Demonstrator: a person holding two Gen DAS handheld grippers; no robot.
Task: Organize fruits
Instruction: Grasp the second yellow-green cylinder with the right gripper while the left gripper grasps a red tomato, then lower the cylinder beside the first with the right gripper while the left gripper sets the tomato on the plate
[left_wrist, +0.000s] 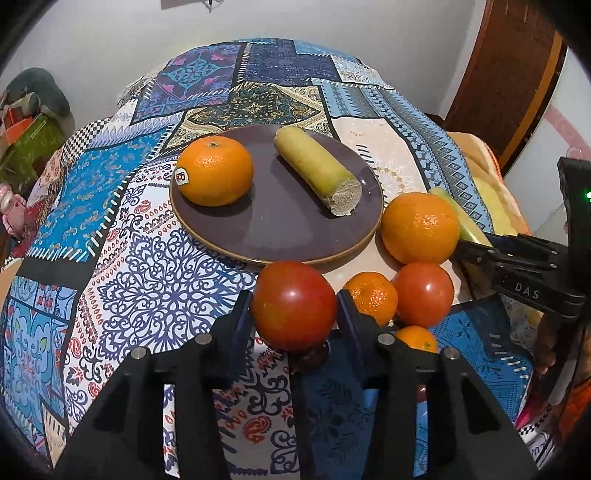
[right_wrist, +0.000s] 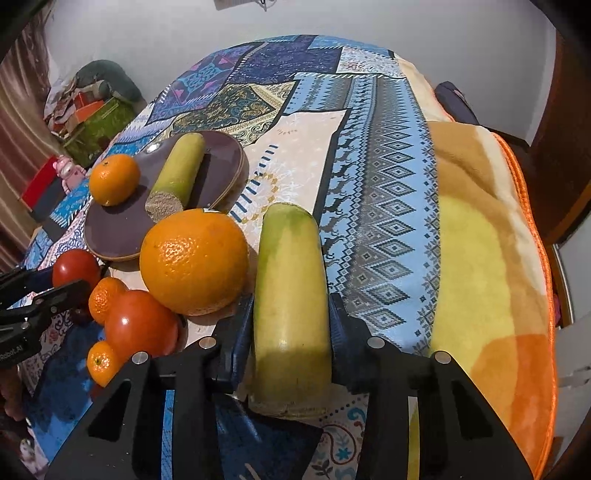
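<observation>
A dark purple plate (left_wrist: 280, 236) holds an orange with a sticker (left_wrist: 215, 170) and a cut yellow-green stalk piece (left_wrist: 317, 170). My left gripper (left_wrist: 293, 308) is shut on a red tomato (left_wrist: 294, 305) just in front of the plate. Beside it lie a big orange (left_wrist: 420, 227), a second tomato (left_wrist: 423, 294) and two small mandarins (left_wrist: 371, 295). My right gripper (right_wrist: 291, 321) is shut on a second yellow-green stalk piece (right_wrist: 290, 291) right of the big orange (right_wrist: 194, 261). The plate (right_wrist: 225, 177) also shows in the right wrist view.
The table wears a patterned blue patchwork cloth (left_wrist: 147, 266). An orange-yellow blanket (right_wrist: 487, 258) lies on the right side. Boxes and clutter (right_wrist: 92, 118) stand off the far left. A wooden door (left_wrist: 506, 74) is at the right.
</observation>
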